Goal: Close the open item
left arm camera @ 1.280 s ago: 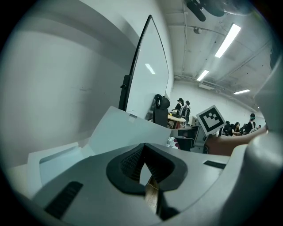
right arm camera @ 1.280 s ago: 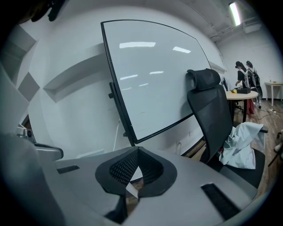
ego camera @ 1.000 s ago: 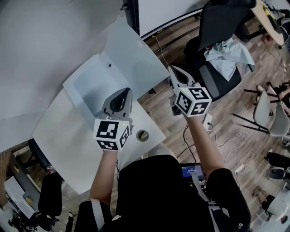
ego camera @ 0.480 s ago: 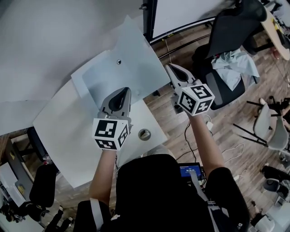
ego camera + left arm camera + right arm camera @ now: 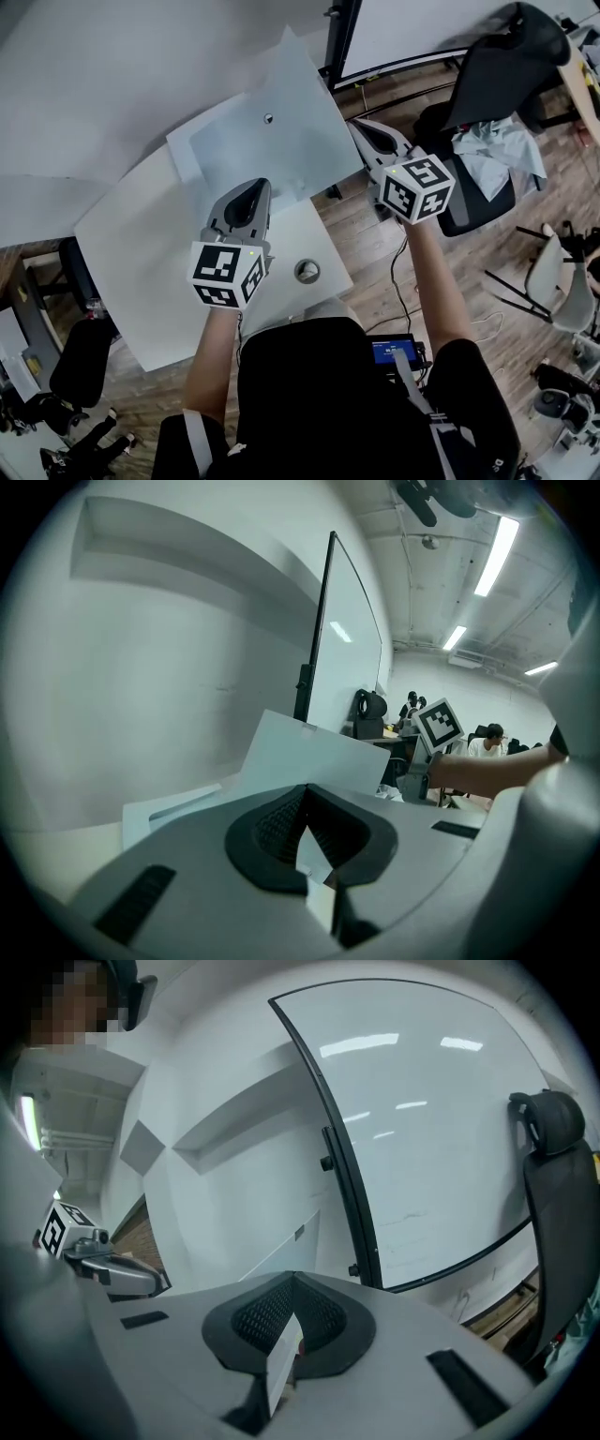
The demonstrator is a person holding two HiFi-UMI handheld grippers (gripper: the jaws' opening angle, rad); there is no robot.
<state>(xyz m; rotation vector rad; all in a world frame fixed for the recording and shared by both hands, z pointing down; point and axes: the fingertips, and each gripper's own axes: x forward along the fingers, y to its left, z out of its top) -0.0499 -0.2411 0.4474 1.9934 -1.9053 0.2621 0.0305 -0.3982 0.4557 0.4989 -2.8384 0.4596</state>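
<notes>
The open item is a flat white case [image 5: 211, 155] on the white table [image 5: 141, 272]. Its lid [image 5: 291, 112] stands tilted up at the far side and shows as a pale panel [image 5: 309, 757] in the left gripper view. My left gripper [image 5: 255, 187] hovers over the table just short of the case's near edge, shut and empty [image 5: 305, 794]. My right gripper [image 5: 362, 128] is off the table's right edge, beside the lid's right side, also shut with nothing in it [image 5: 292, 1281]. Neither gripper touches the case.
A round cable hole [image 5: 307, 272] sits in the table near my body. Behind the table is a whiteboard on a black stand [image 5: 339, 37]. A black office chair [image 5: 502, 66] with a cloth [image 5: 492, 155] stands on the wooden floor to the right.
The head view has swung, so the table and case sit further right and higher. The right gripper has moved up a little beside the lid. The left gripper has barely moved.
</notes>
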